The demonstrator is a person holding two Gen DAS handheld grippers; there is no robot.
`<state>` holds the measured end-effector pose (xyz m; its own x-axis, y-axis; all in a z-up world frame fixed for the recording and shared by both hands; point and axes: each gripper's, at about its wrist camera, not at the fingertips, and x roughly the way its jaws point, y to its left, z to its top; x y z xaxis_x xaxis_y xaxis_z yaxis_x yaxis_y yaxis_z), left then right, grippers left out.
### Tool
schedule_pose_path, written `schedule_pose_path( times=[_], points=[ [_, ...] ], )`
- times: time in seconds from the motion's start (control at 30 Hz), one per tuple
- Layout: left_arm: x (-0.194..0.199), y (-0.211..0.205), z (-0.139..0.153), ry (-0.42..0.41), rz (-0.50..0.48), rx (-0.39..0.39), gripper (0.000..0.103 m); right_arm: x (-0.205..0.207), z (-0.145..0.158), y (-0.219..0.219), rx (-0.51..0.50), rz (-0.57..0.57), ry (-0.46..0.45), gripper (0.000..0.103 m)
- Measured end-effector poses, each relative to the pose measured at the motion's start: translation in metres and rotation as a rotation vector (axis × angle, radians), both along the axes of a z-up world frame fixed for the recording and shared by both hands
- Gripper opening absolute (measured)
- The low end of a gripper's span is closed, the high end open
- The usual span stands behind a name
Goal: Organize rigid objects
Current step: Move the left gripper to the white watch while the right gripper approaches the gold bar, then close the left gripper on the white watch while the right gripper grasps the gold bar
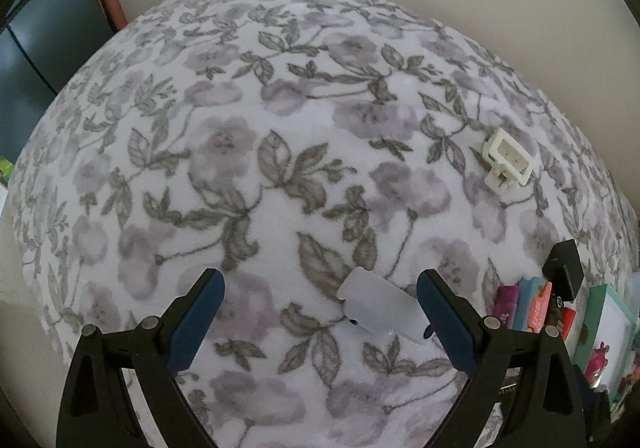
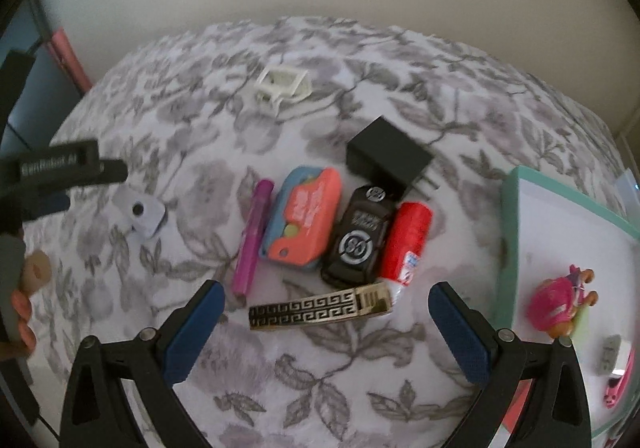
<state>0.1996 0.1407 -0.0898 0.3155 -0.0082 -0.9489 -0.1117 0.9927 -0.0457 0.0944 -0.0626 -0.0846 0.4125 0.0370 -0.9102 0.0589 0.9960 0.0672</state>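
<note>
— Pale flat case (image 1: 378,306), is that your next pick? It lies on the floral blanket (image 1: 240,168) between your left gripper's (image 1: 320,308) fingers, well over toward the right finger (image 1: 444,322) and nearly touching it, skewed to the line of the fingers.

— And the fingers themselves?

— Both pairs spread wide, holding nothing. Your right gripper (image 2: 326,328) hovers over the gold-and-black bracelet (image 2: 320,307), which lies crosswise between its fingers, at the near end of the sorted row: purple pen (image 2: 253,238), coral case (image 2: 304,218), black toy car (image 2: 357,234), red tube (image 2: 406,242).

— What could go wrong?

— If you close the left as it stands, I'd judge the right finger meets the case first and shoves or spins it on the plush pile rather than pinching it. The thing looks thin and smooth, so it may squirt out. Centre yourself first. On the right, dropping carelessly could knock the bracelet into the row and scatter it.

— Anything else loose?

— A white clip (image 1: 506,160) lies well apart, farther up the blanket, and a black charger (image 2: 388,160) sits just behind the row.
</note>
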Motion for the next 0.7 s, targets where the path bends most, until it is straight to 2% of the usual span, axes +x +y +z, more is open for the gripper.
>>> schedule_pose_path(
  times=[0.33,0.63,0.7],
  points=[
    [0.004,-0.015,-0.020,0.055,-0.050,-0.027,0.097,-0.001,-0.015,0.013,-0.066,0.069,0.037,0.103],
    [0.005,-0.025,-0.033,0.085,-0.061,-0.060,0.097,0.000,-0.018,0.011,-0.096,0.072,0.047,0.103],
    [0.006,-0.027,-0.035,0.085,-0.060,-0.047,0.097,0.000,-0.018,0.010,-0.092,0.071,0.050,0.097]
  ],
)
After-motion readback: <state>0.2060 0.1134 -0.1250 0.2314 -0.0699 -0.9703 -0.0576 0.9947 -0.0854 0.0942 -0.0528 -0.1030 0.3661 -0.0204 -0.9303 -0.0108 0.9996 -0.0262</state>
